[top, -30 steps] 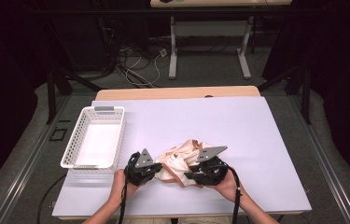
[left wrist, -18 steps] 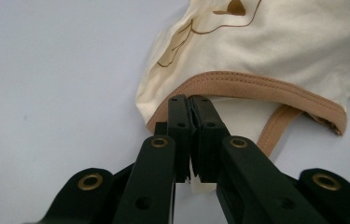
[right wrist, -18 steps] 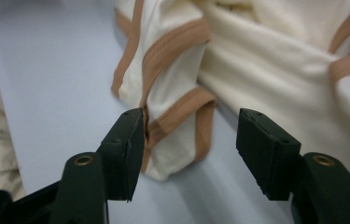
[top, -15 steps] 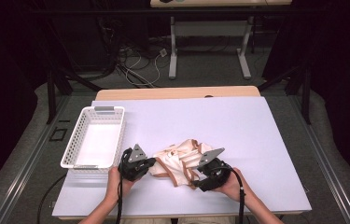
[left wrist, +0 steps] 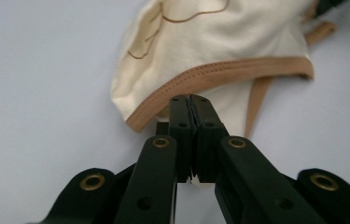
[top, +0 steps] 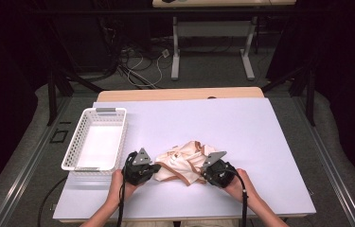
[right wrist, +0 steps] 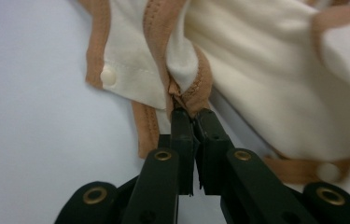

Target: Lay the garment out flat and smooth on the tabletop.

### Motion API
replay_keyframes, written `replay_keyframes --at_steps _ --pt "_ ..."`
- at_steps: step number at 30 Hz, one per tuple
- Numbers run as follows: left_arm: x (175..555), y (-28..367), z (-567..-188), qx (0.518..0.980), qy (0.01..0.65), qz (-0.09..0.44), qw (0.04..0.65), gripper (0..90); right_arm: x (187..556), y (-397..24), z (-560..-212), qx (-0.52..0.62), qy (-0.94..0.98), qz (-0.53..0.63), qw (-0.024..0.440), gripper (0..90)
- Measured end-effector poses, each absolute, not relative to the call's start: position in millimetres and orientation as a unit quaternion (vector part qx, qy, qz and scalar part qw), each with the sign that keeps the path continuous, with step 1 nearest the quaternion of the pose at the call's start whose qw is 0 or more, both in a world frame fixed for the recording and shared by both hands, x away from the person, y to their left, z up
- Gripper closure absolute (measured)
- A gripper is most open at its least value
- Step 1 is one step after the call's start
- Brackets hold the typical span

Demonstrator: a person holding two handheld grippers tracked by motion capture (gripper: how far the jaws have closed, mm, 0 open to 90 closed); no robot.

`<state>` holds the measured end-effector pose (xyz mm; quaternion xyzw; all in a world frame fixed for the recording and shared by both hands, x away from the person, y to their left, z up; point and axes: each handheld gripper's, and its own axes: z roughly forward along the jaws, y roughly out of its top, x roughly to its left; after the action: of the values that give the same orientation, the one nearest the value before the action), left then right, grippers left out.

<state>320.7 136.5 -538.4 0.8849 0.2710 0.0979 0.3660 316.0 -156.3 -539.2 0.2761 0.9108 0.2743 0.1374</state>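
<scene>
A cream garment with tan trim [top: 184,163] lies crumpled near the table's front edge, between both grippers. My left gripper [top: 157,169] is at its left end, and in the left gripper view the jaws [left wrist: 191,100] are shut on the tan-edged hem of the garment [left wrist: 219,42]. My right gripper [top: 205,174] is at its right end. Its jaws [right wrist: 189,114] have just been closing and now pinch a bunched fold of tan trim on the garment [right wrist: 266,56]. A small snap button [right wrist: 108,75] sits on the cloth to the left of that grip.
A white mesh basket [top: 78,142] stands at the left of the white table [top: 260,137], close to my left hand. A wooden strip [top: 180,93] runs along the far edge. Beyond it are desk legs and cables on the floor.
The right gripper has shifted slightly rightward and toward the front edge. The garment now lies lower and more spread between the two grippers. The left gripper has barely moved.
</scene>
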Motion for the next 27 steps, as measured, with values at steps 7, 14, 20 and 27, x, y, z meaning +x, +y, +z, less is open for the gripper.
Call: replay_keyframes --at_steps 7,14,20,27 --pt "315 126 -537 0.898 0.242 0.080 0.358 82.5 325 -170 -538 0.304 0.903 0.263 0.154 85.3" --pt "326 133 -526 0.878 0.272 0.102 0.381 42.9 322 -167 -528 0.301 0.895 0.303 0.127 55.7" --pt "341 135 -519 0.862 0.292 0.123 0.395 36.2 318 -162 -521 0.287 0.889 0.337 0.117 40.4" --pt "357 123 -521 0.866 0.279 0.129 0.394 47.4 318 -153 -530 0.278 0.887 0.347 0.129 51.2"
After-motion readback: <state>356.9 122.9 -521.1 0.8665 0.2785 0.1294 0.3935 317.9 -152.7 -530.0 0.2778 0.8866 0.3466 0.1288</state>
